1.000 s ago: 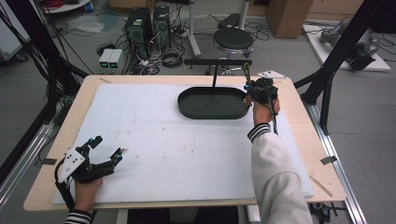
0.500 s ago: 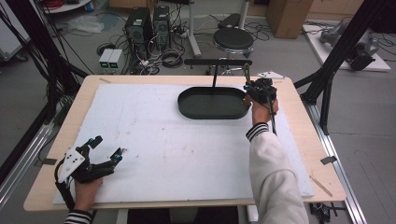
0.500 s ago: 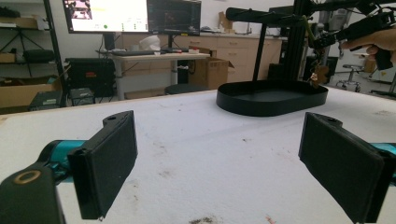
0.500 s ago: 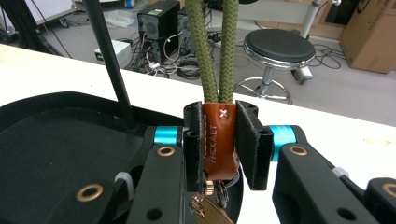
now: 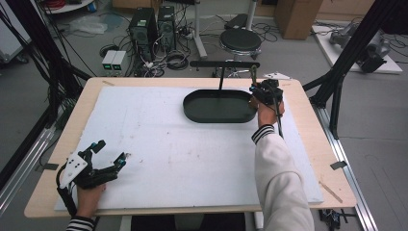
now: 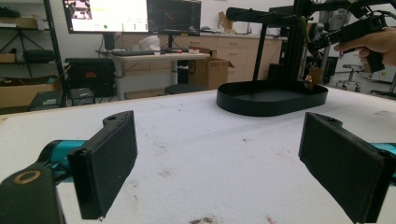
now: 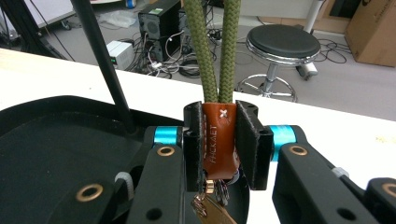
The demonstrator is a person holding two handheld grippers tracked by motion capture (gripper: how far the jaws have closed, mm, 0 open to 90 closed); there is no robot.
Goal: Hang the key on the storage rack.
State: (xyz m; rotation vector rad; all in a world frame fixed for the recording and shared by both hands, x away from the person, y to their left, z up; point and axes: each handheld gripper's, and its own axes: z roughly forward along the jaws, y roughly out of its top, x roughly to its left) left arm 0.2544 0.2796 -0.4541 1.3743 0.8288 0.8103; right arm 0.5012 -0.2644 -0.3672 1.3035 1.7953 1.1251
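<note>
My right gripper (image 7: 219, 144) is shut on a brown leather key fob (image 7: 217, 140). From the fob a green cord loop (image 7: 215, 51) runs straight up, and keys (image 7: 210, 205) dangle below it. In the high view this gripper (image 5: 262, 92) is held over the right end of a black oval tray (image 5: 219, 115), and the cord (image 5: 253, 74) reaches up to the right end of the tray's black crossbar (image 5: 224, 64). I cannot tell whether the loop sits on the bar. My left gripper (image 5: 109, 153) rests near the table's front left, open with nothing between its pads (image 6: 109, 163).
A white sheet (image 5: 183, 154) covers the wooden table (image 5: 308, 115). The tray's upright post (image 7: 100, 60) rises just left of the fob. A round stool (image 5: 239, 39), computer cases (image 5: 151, 26) and cables lie on the floor beyond the far edge.
</note>
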